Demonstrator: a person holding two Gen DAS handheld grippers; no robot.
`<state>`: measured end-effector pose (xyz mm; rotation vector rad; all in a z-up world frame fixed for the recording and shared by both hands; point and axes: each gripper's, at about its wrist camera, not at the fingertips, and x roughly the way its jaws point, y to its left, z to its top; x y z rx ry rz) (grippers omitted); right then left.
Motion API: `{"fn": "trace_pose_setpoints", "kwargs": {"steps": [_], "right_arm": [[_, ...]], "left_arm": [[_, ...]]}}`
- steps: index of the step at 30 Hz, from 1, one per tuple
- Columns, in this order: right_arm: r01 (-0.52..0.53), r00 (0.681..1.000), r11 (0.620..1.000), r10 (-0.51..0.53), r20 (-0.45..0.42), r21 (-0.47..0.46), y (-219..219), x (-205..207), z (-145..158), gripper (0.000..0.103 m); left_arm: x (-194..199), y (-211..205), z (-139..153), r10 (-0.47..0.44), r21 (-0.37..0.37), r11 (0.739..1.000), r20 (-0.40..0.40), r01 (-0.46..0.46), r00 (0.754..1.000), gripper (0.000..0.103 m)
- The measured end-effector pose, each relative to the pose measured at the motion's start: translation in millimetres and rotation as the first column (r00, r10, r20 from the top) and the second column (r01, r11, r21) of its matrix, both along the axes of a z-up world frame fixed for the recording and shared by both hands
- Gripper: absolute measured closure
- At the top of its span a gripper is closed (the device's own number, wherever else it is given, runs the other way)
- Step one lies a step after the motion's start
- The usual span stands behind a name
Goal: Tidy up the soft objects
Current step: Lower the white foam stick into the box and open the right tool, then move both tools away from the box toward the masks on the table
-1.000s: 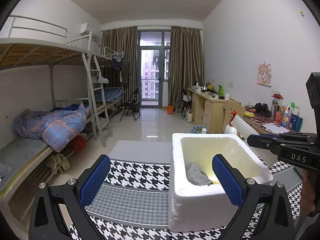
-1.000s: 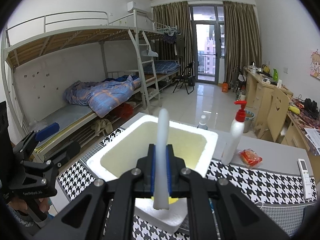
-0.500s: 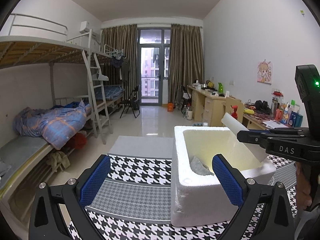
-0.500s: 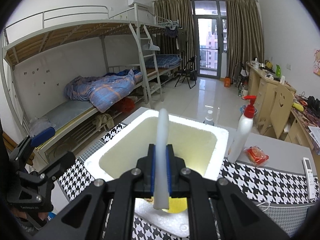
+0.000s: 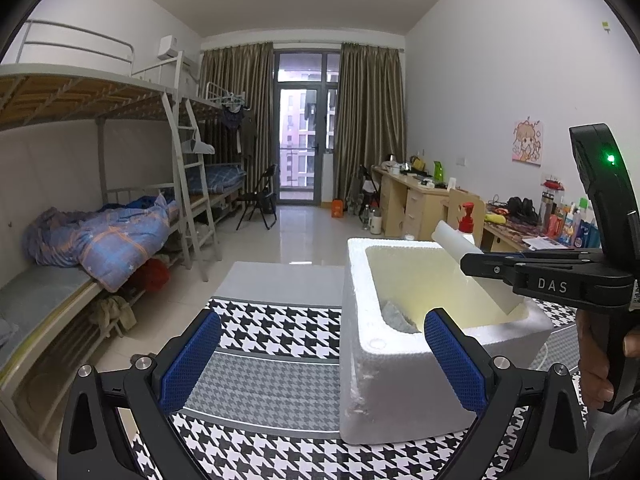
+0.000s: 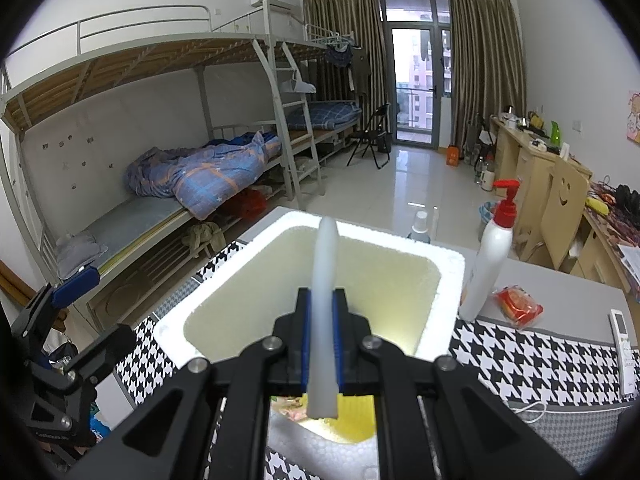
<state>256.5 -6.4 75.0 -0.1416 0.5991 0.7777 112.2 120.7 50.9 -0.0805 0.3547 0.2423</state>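
A white foam box (image 5: 400, 360) stands on the houndstooth cloth; it also shows in the right wrist view (image 6: 448, 264). My right gripper (image 6: 322, 344) is shut on a white foam strip (image 6: 326, 276) and holds it tilted over the box. In the left wrist view the strip (image 5: 472, 260) slants into the box with the right gripper (image 5: 532, 276) around it. A grey cloth (image 5: 396, 316) lies inside the box, and something yellow (image 6: 348, 428) shows at the bottom. My left gripper (image 5: 320, 360) is open and empty, in front of the box's left corner.
A white pump bottle with a red top (image 6: 490, 256), a red packet (image 6: 518, 306) and a remote (image 6: 622, 344) lie on the table right of the box. Bunk beds (image 5: 100, 240) run along the left wall, desks (image 5: 408, 200) along the right.
The right gripper has carried the foam strip lower and further over the box. The left gripper has shifted slightly; its jaws stay open.
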Motion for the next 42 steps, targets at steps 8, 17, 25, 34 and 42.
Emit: {"fn": "trace_pose_setpoints", "kwargs": {"steps": [8,17,25,34,42], "right_arm": [[-0.003,1.0,1.0,0.002,-0.022,-0.016,5.2,2.5,-4.2,0.09],[0.011,1.0,1.0,-0.012,-0.021,-0.026,7.2,3.8,-5.1,0.044],[0.005,1.0,1.0,-0.005,-0.003,0.016,-4.7,-2.5,1.1,0.034],[0.008,1.0,0.999,-0.008,0.017,0.032,-11.1,-9.4,6.1,0.033],[0.01,0.999,0.998,-0.013,0.044,0.056,-26.0,-15.8,12.8,0.031]], "left_arm": [[-0.5,0.5,-4.5,0.0,-0.012,1.0,-0.01,0.0,1.0,0.001],[-0.2,1.1,-5.5,-0.005,-0.015,1.0,-0.012,0.005,1.0,0.001],[-0.7,0.5,-6.7,-0.006,-0.015,1.0,-0.016,0.006,1.0,0.001],[-3.0,-6.8,-5.2,-0.016,-0.004,1.0,-0.015,0.016,1.0,0.001],[-6.7,-14.4,-1.1,-0.037,-0.003,0.999,-0.005,0.037,0.999,0.001]]}}
